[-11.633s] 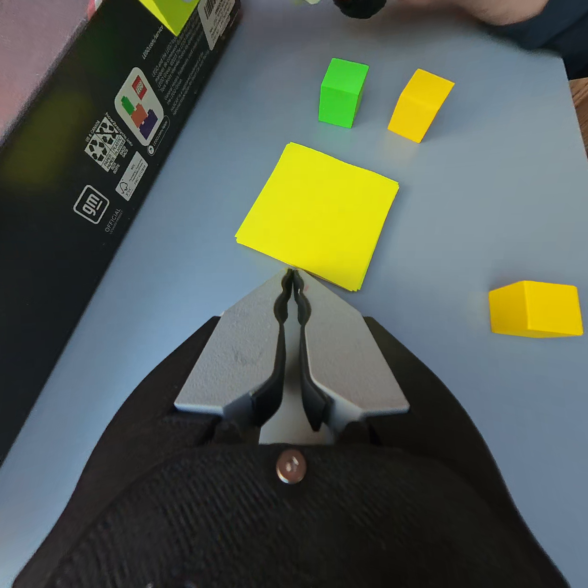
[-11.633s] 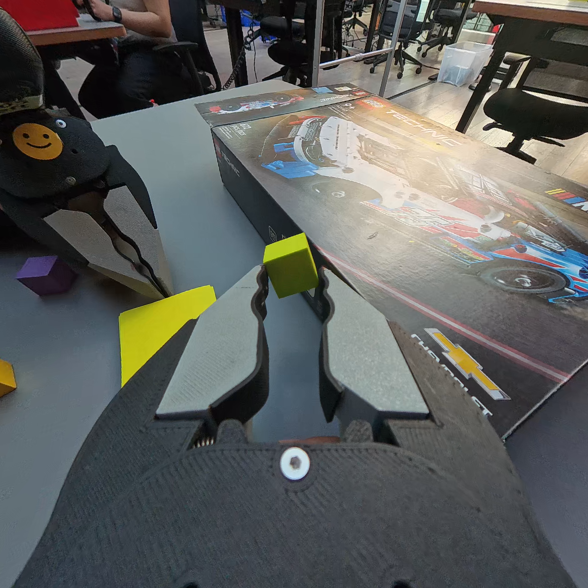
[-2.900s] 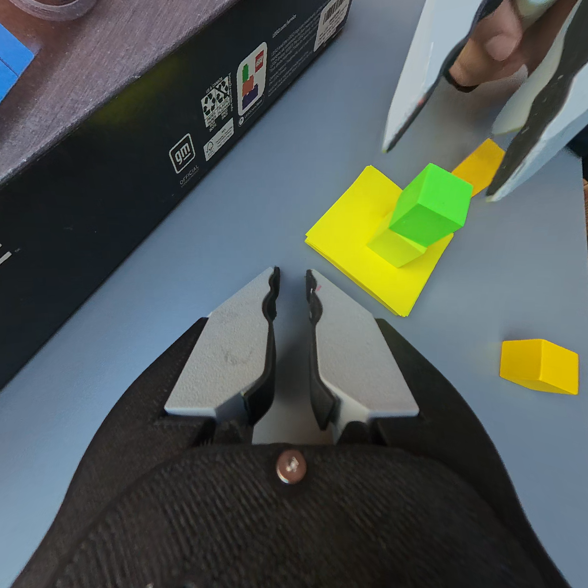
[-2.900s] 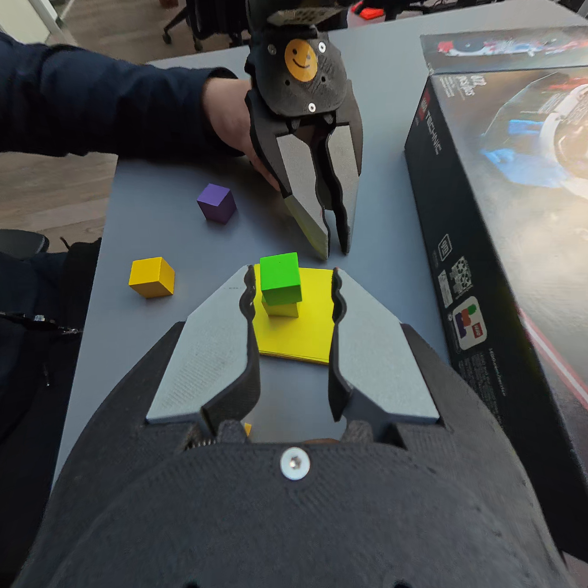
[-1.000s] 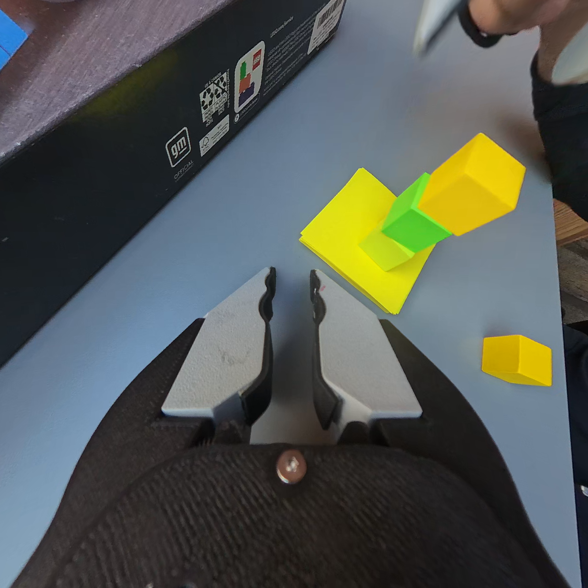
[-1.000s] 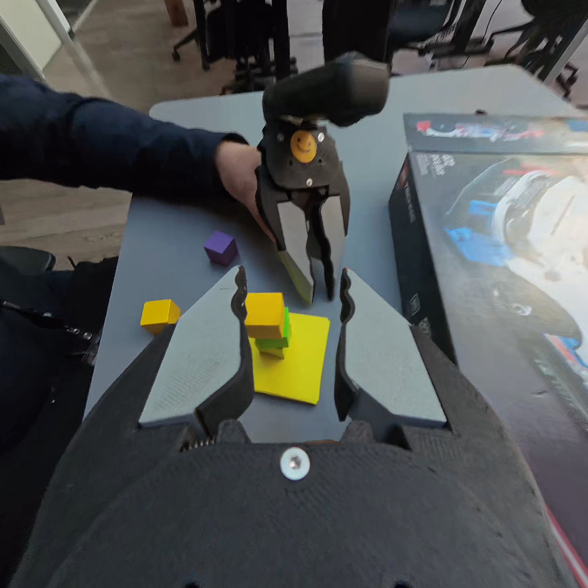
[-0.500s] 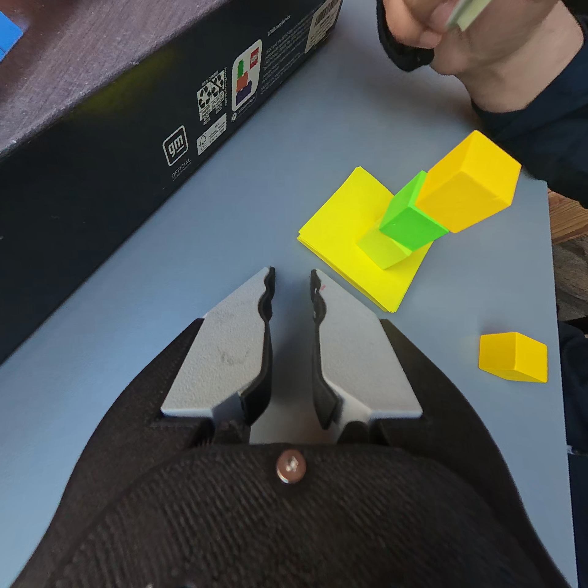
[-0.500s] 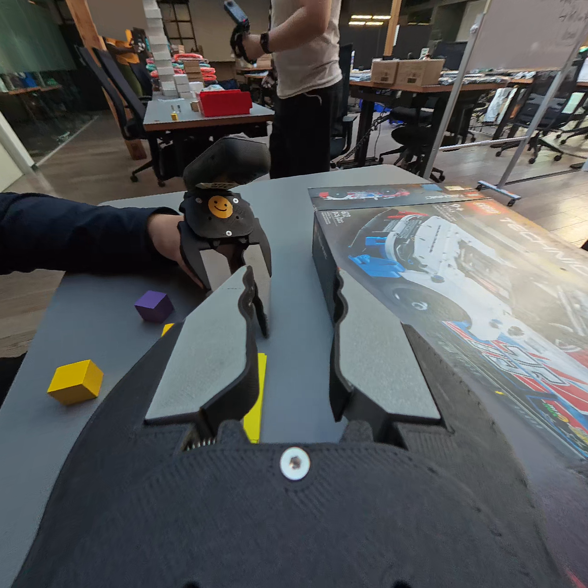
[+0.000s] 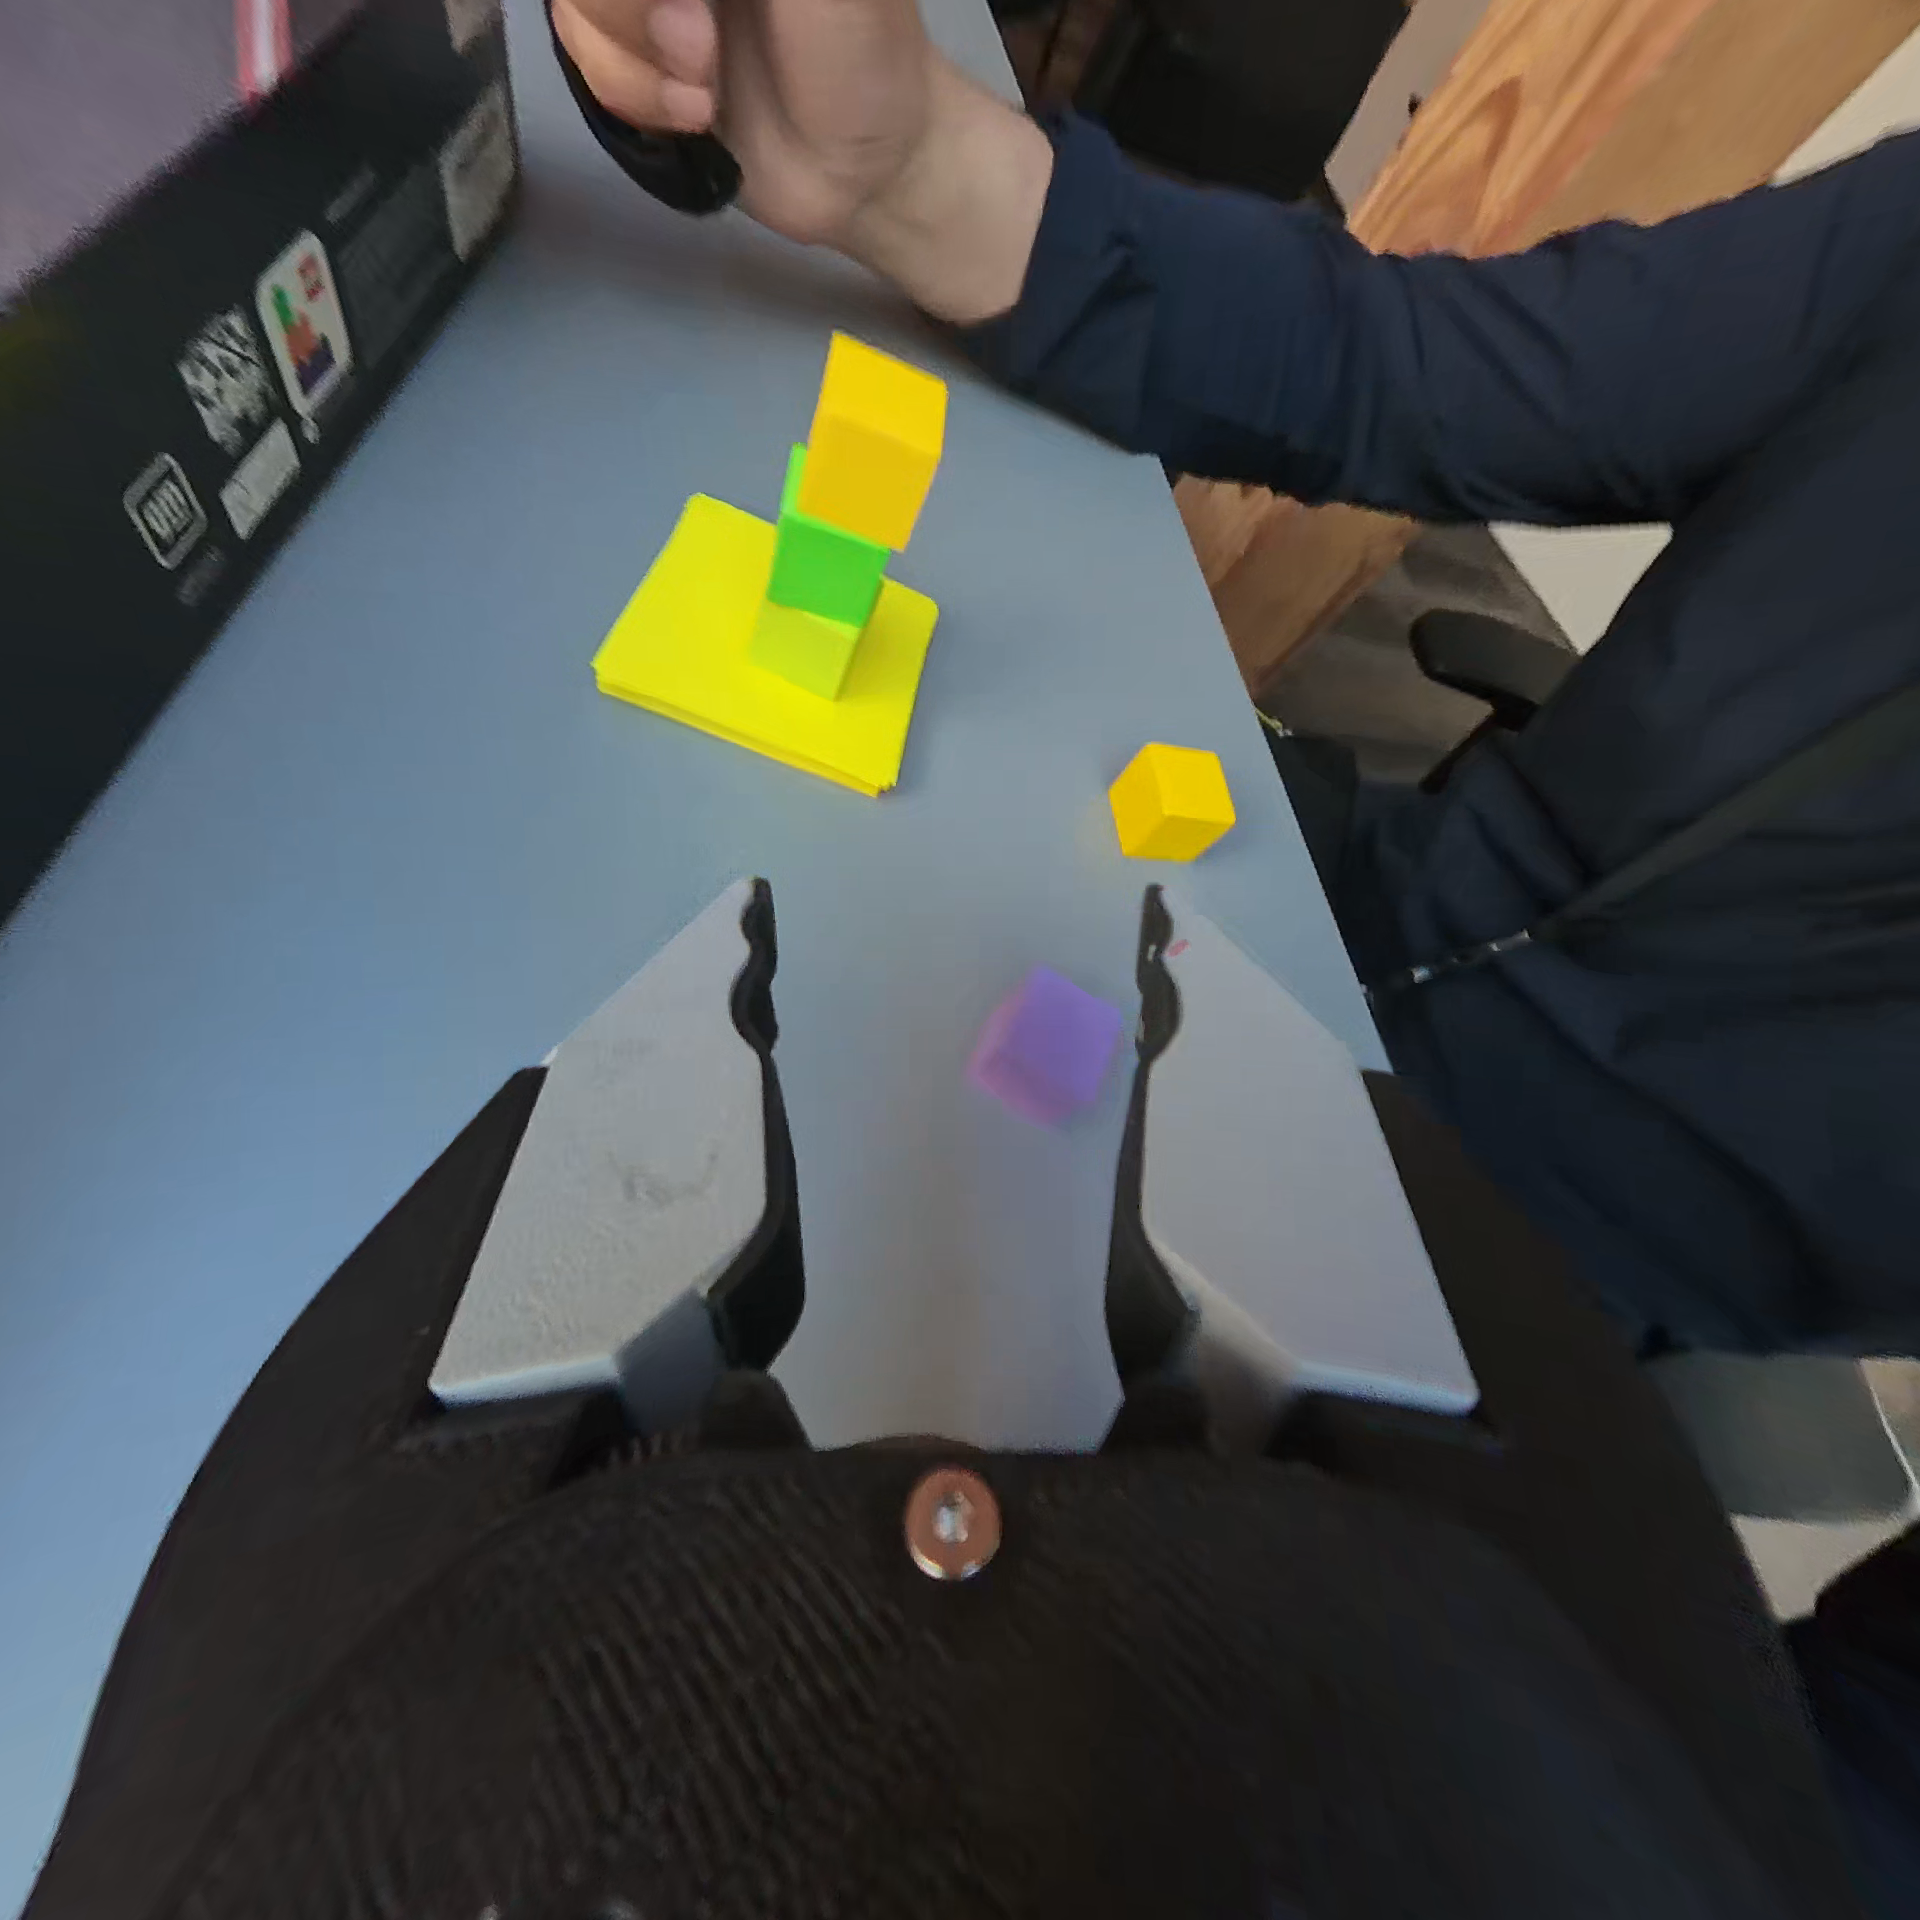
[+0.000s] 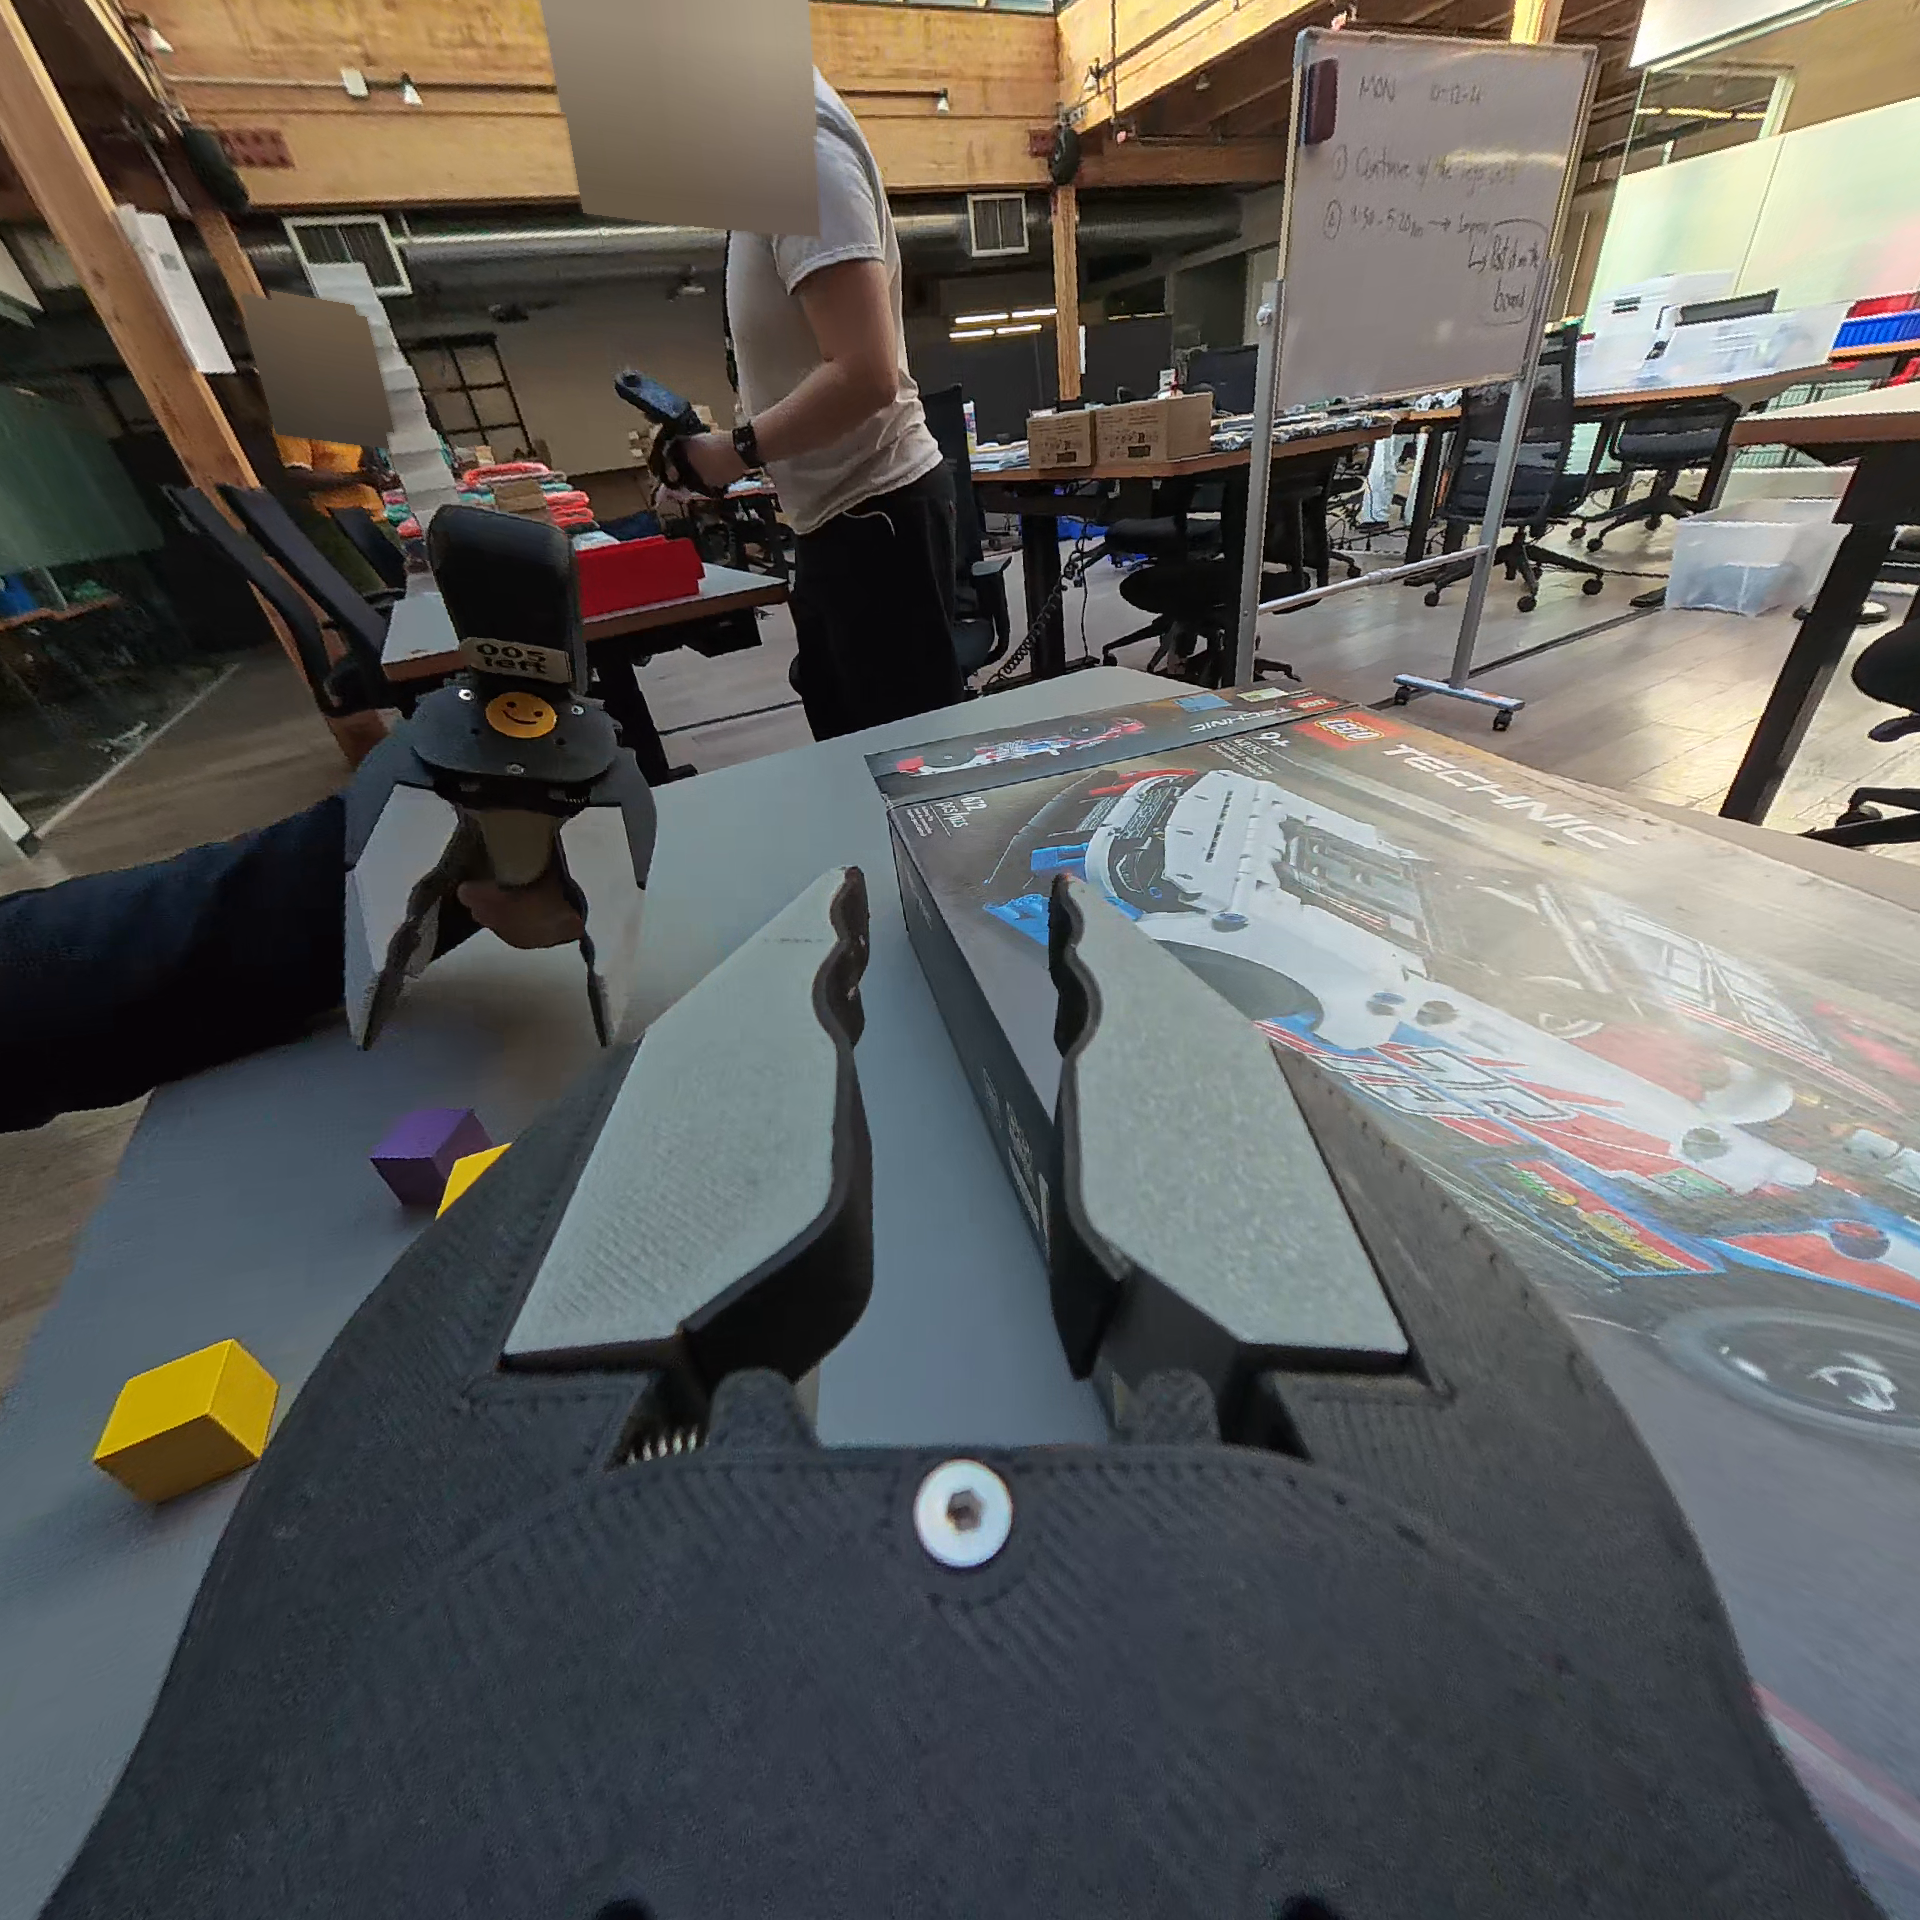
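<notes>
Your left tool (image 9: 951, 904) hangs above the desk (image 9: 416, 935) with its jaws wide apart, nothing held; a purple cube (image 9: 1044, 1044) (blurred) lies under the gap, close to the right fingertip. Beyond, three stacked cubes (image 9: 842, 540) stand on yellow paper (image 9: 696, 644). Your right tool (image 10: 951, 904) is partly apart and bare, beside the big box (image 10: 1455, 987).

Soft daylight, wide-angle edge warping, purple cube (image 9: 1044, 1044) motion-blurred.
</notes>
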